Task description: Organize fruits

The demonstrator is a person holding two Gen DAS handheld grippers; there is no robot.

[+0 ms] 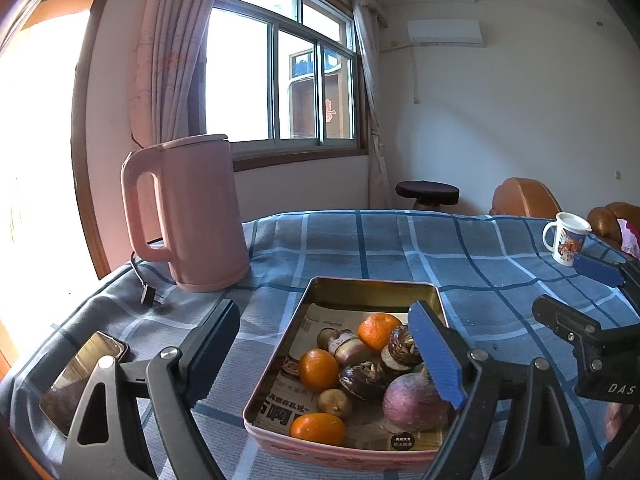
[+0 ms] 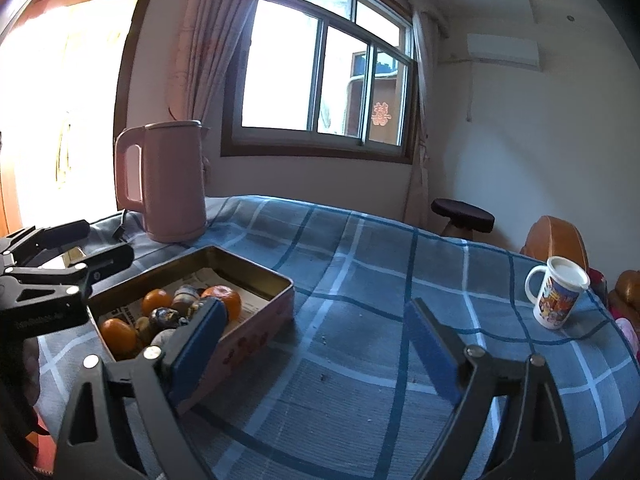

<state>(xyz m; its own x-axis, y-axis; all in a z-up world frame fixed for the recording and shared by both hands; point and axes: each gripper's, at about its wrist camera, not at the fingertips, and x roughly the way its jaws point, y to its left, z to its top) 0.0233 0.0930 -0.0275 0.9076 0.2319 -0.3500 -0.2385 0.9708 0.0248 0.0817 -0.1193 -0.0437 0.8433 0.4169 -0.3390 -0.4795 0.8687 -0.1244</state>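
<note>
A pink-sided metal tin (image 1: 372, 288) lined with newspaper sits on the blue checked tablecloth. It holds three oranges (image 1: 318, 369), several dark brown bulbs (image 1: 362, 376), a purple turnip (image 1: 416, 400) and a small brown fruit (image 1: 334, 402). My left gripper (image 1: 326, 350) is open and empty, hovering above the tin's near-left part. My right gripper (image 2: 316, 350) is open and empty, above bare cloth to the right of the tin (image 2: 256, 312). The right gripper also shows in the left wrist view (image 1: 576, 292), and the left gripper shows at the left edge of the right wrist view (image 2: 80, 256).
A pink electric kettle (image 1: 192, 212) with its cord stands behind the tin at left. A phone (image 1: 82, 376) lies near the left table edge. A printed white mug (image 2: 558, 292) stands at the far right. Brown chairs and a stool stand beyond the table.
</note>
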